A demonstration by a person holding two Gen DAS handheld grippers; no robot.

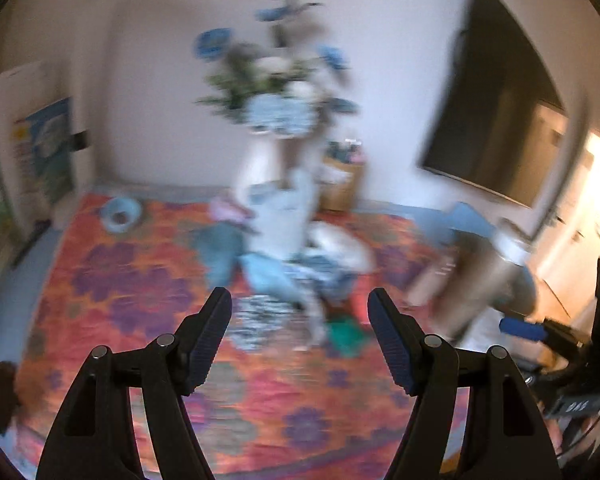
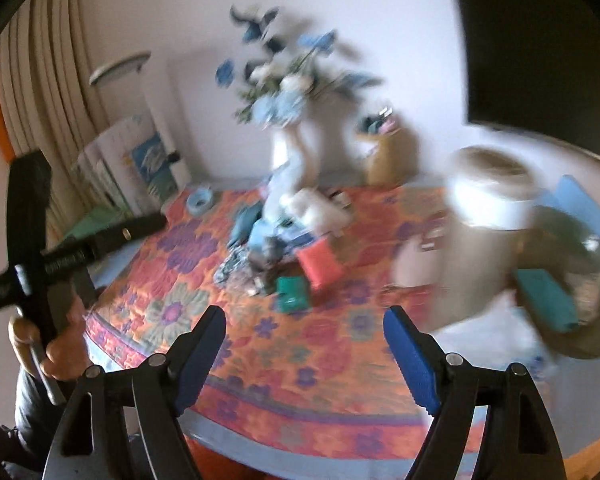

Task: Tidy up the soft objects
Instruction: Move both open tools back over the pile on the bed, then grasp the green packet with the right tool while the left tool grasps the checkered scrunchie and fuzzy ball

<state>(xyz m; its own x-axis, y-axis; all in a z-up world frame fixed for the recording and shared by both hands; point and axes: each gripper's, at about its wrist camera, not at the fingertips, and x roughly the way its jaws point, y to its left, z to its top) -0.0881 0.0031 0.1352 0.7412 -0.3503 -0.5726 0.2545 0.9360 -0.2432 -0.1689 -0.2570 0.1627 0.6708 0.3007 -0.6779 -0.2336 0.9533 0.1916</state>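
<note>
Both the left gripper (image 1: pixel 300 300) and right gripper (image 2: pixel 305 318) hang released and empty above the flowered cloth (image 2: pixel 300 360), the soft pile (image 2: pixel 276 236) lying mid-table; best to slow down and single out one piece.

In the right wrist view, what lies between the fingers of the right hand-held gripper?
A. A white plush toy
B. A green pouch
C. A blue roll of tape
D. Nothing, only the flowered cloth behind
D: the right hand-held gripper stands open and empty, with only the flowered cloth seen between its fingers.
</note>
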